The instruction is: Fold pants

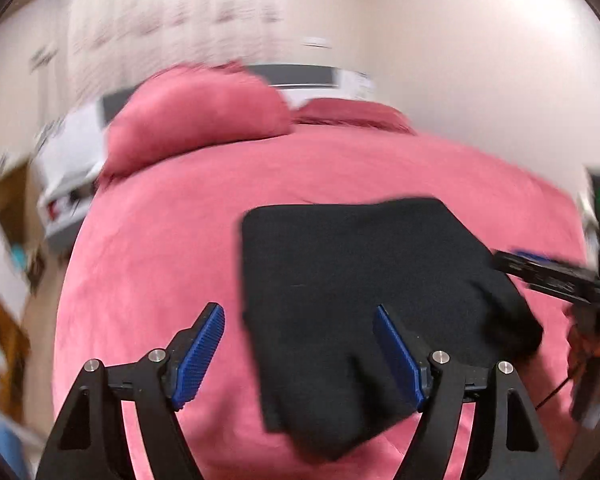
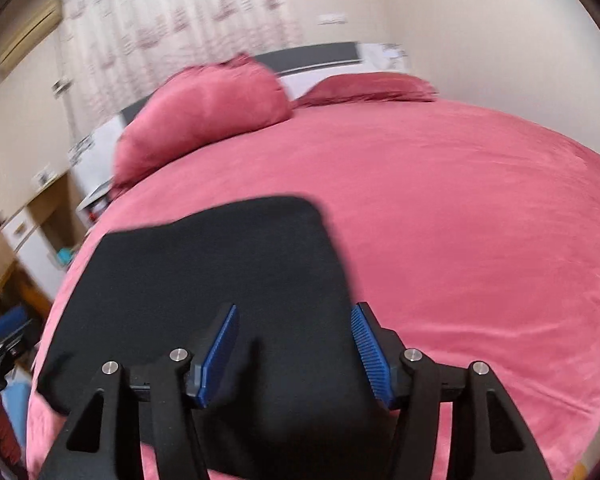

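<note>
We saw the folded black fabric pants (image 1: 360, 300) lying flat on the pink velvety bedspread (image 1: 160, 248), below two matching pink pillows (image 1: 196, 120). Our left gripper (image 1: 300, 356) hung over the near edge with blue ribbed pads spread, nothing pinched. Our right gripper (image 2: 296, 354) hovered likewise, pads apart above the cloth, gripping nothing.
</note>
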A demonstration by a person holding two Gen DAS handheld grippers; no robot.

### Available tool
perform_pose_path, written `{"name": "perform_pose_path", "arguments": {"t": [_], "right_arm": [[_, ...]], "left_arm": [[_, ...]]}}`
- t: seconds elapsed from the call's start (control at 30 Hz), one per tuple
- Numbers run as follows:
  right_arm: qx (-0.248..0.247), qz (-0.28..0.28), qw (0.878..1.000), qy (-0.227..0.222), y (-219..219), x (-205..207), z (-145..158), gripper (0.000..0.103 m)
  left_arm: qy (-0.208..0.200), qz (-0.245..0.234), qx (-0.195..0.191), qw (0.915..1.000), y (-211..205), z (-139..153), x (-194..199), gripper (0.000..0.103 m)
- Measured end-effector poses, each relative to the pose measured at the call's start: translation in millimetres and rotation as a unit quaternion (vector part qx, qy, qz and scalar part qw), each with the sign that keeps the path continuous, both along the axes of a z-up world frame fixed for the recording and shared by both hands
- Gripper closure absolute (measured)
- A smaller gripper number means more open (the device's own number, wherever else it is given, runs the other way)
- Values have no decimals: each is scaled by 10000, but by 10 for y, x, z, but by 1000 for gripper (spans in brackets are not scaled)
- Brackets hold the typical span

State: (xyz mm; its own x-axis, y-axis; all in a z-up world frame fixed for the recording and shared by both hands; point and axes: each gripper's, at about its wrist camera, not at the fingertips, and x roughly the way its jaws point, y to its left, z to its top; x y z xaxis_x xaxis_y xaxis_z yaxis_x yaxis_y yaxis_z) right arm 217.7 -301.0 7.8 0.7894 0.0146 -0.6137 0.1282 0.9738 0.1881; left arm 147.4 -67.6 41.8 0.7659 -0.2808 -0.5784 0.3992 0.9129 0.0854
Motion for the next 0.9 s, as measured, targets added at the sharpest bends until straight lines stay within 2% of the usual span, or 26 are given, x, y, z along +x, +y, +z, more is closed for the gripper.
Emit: {"name": "perform_pose_path", "arguments": {"t": [0.07, 0.1, 0.2, 0.23, 0.3, 0.37, 0.43, 0.5, 0.6, 0.77, 0.9], "right_arm": [[-158, 222, 9996, 104, 168, 66, -44, 43], [-260, 344, 9989, 183, 247, 126, -83, 43], [-521, 310, 9973, 404, 275, 224, -256, 43], [-615, 219, 9968, 455, 248, 237, -305, 43], [-569, -22, 9973, 470, 59, 208, -404, 43], [-289, -318, 9980, 453, -104, 160, -420, 43], [-59, -526, 9978, 404, -191, 126, -392, 43], [102, -793, 9962, 336, -236, -17, -346, 43], [381, -1028, 9938, 202, -218, -275, -325, 43], [472, -1273, 9907, -11, 2, -656, -343, 42], [297, -1100, 9935, 18, 274, -795, -367, 38]], "left_arm": [[130, -119, 382, 9991, -153, -137, 61, 27], [233, -78, 452, 9987, -170, -197, 125, 27], [797, 291, 672, 9941, -120, -537, 426, 24], [933, 313, 509, 9938, -42, -609, 492, 18], [1326, 388, -95, 9904, 132, -663, 587, 14], [1743, 614, -761, 9798, 317, -720, 650, 13], [1867, 772, -1127, 9729, 414, -734, 615, 13], [1799, 913, -1365, 9699, 478, -719, 522, 13], [1557, 1021, -1479, 9713, 556, -666, 287, 13], [999, 1106, -1295, 9803, 602, -595, -183, 13], [1045, 1078, -1109, 9824, 545, -707, -356, 11]]}}
